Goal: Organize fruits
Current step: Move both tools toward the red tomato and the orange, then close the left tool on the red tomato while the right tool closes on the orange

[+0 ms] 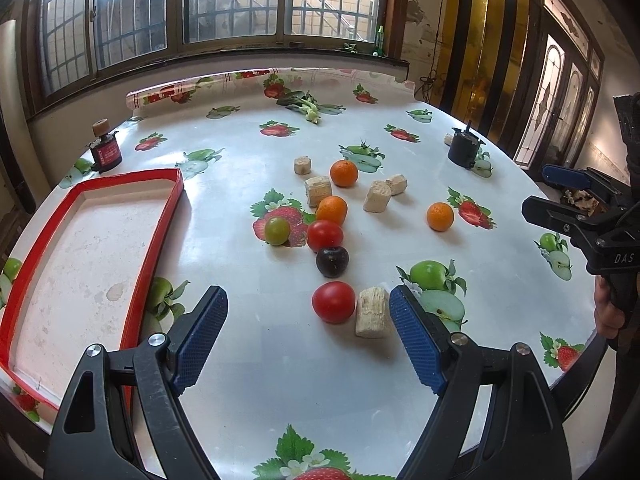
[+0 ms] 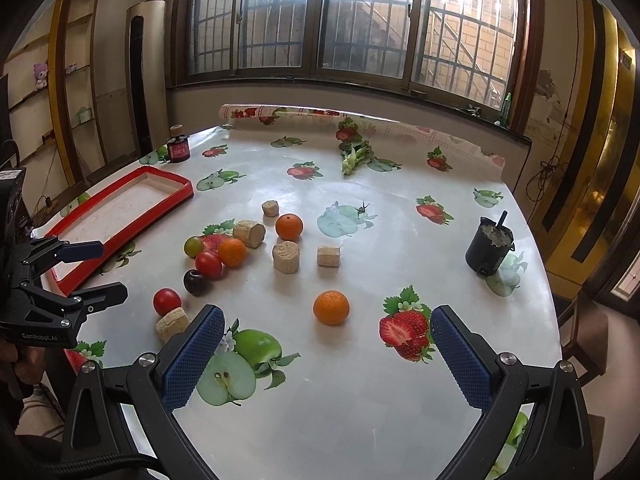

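Note:
Fruit lies loose mid-table: three oranges [image 1: 344, 173] [image 1: 331, 210] [image 1: 440, 216], two red tomatoes [image 1: 325, 235] [image 1: 333, 302], a green fruit [image 1: 277, 231] and a dark plum [image 1: 332, 262]. My left gripper [image 1: 308, 294] is open, low over the table, with the nearest tomato and a beige block [image 1: 372, 312] just ahead between its fingertips. My right gripper [image 2: 326, 312] is open too, and the lone orange [image 2: 331, 307] sits just beyond its tips. An empty red-rimmed tray [image 1: 158, 248] lies at the left. Each gripper shows in the other's view: right [image 1: 534, 188], left [image 2: 112, 270].
Several beige cork-like blocks [image 2: 286, 256] lie among the fruit. A dark jar with a cork stopper [image 2: 178, 148] stands at back left, a black cup [image 2: 490, 250] at right, a leafy green [image 2: 354, 158] at the back. A chair [image 2: 584, 328] stands past the right table edge.

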